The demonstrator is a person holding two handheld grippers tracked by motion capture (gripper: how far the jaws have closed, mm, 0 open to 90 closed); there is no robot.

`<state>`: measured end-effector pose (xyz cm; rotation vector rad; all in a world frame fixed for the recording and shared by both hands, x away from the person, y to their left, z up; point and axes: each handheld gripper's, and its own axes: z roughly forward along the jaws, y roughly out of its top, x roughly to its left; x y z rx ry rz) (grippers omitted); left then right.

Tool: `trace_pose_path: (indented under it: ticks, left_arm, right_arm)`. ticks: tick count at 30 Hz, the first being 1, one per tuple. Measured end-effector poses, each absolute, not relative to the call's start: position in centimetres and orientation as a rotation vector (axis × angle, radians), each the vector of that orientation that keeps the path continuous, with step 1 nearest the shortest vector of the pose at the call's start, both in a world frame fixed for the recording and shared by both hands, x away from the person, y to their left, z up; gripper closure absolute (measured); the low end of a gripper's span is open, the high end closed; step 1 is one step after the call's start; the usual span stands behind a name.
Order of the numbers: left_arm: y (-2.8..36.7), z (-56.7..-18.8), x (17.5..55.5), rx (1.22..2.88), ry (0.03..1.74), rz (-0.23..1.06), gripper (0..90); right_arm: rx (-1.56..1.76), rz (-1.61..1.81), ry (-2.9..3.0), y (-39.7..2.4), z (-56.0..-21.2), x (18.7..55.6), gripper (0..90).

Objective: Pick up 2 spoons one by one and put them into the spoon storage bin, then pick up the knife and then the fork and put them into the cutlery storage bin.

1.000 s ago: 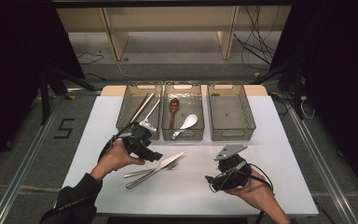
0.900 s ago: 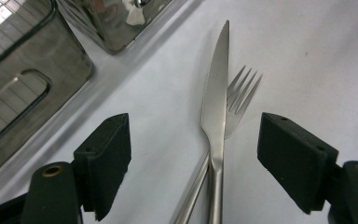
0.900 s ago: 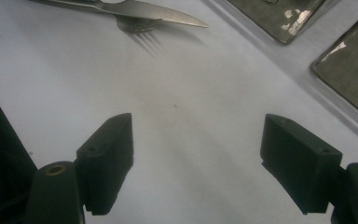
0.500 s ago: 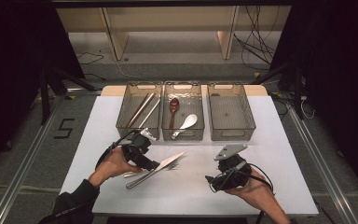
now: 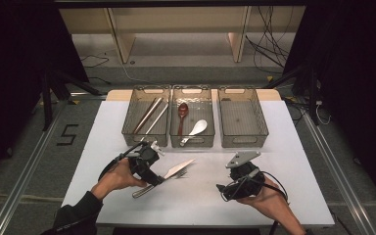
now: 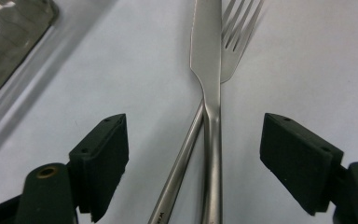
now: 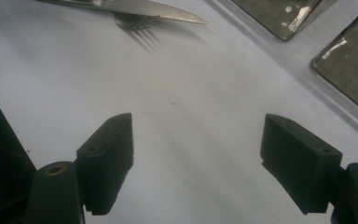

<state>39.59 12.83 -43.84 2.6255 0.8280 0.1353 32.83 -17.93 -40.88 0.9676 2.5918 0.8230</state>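
A steel knife [image 5: 178,170] and a fork [image 5: 182,174] lie crossed on the white table [image 5: 284,147], blade and tines pointing toward the bins. In the left gripper view the knife [image 6: 207,56] lies over the fork [image 6: 237,51], and both handles run between the jaws. My left gripper [image 5: 155,177] [image 6: 196,140] is open, straddling those handles without touching them. My right gripper [image 5: 223,190] [image 7: 198,144] is open over bare table at the front right, with the knife tip [image 7: 168,14] and the fork tines [image 7: 140,25] farther off.
Three clear bins stand in a row at the back. The left bin [image 5: 127,128] holds long metal sticks, the middle bin [image 5: 193,89] a brown spoon [image 5: 182,110] and a white spoon [image 5: 198,128], and the right bin [image 5: 262,122] holds nothing.
My left gripper has come down and toward the near edge, settling over the knife and fork handles. The right gripper has stayed put.
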Motion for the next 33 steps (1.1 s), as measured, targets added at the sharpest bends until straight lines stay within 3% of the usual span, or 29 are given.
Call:
trace_pose_path:
  ticks: [19,33]
  left_arm:
    - [12.2,-45.6,39.3,2.726,0.789,0.117,26.6]
    - [11.9,-46.4,39.4,2.751,0.794,0.114,38.6]
  right_arm:
    - [0.966,0.821,2.596,-17.8,-40.9,32.8,26.4]
    - [0.969,0.815,2.599,-17.7,-40.9,32.8,26.4]
